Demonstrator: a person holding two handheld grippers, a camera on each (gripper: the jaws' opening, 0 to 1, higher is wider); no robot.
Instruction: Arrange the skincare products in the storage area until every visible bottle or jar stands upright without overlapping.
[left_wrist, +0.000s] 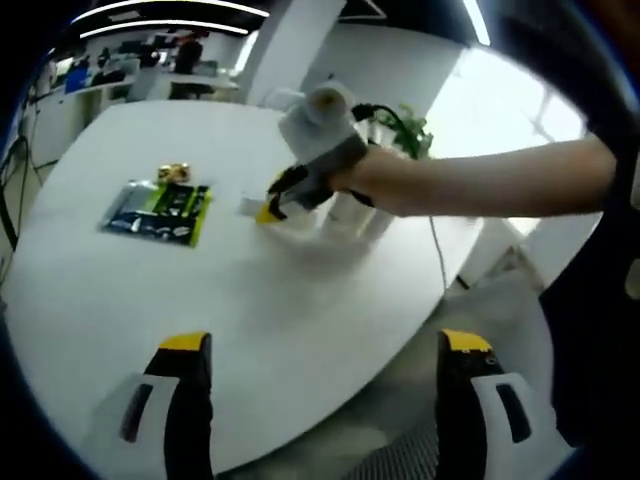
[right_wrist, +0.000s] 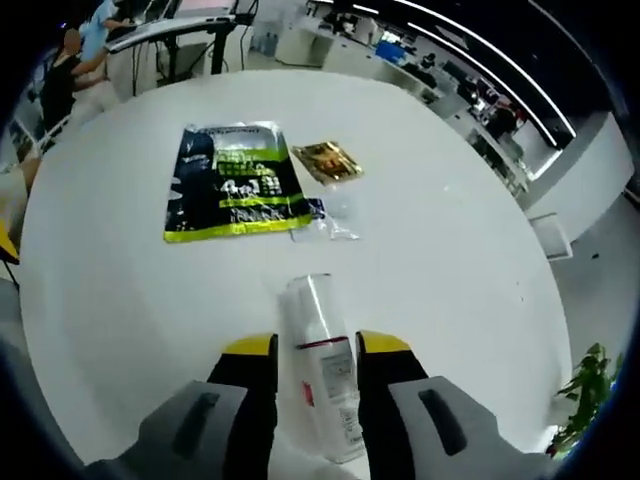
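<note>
My right gripper (right_wrist: 314, 352) has its yellow-tipped jaws closed against the sides of a clear plastic bottle with a white label and a thin red band (right_wrist: 322, 360); the bottle lies along the jaws, its rounded end pointing away from me over the round white table (right_wrist: 450, 240). Beyond it on the tabletop, a flat dark-blue and lime-green foil packet (right_wrist: 233, 181) lies face up, a small gold foil sachet (right_wrist: 327, 161) just beside its far right corner, and a small clear plastic wrapper (right_wrist: 332, 220) touching its near right corner. In the left gripper view, my left gripper (left_wrist: 325, 348) hangs over the table's near edge with jaws wide apart, nothing between them. Across the table that same view catches my right gripper (left_wrist: 283, 200) from outside, my hand (left_wrist: 375, 180) wrapped round its grey body, arm reaching in from the right. Behind that hand stand a few white cylindrical containers (left_wrist: 350, 215), close together, too blurred to count or to tell whether they touch. The blue-green packet (left_wrist: 160, 210) and gold sachet (left_wrist: 173, 172) sit to their left, well apart from them. A green potted plant (left_wrist: 410, 128) shows past the table's far edge.
</note>
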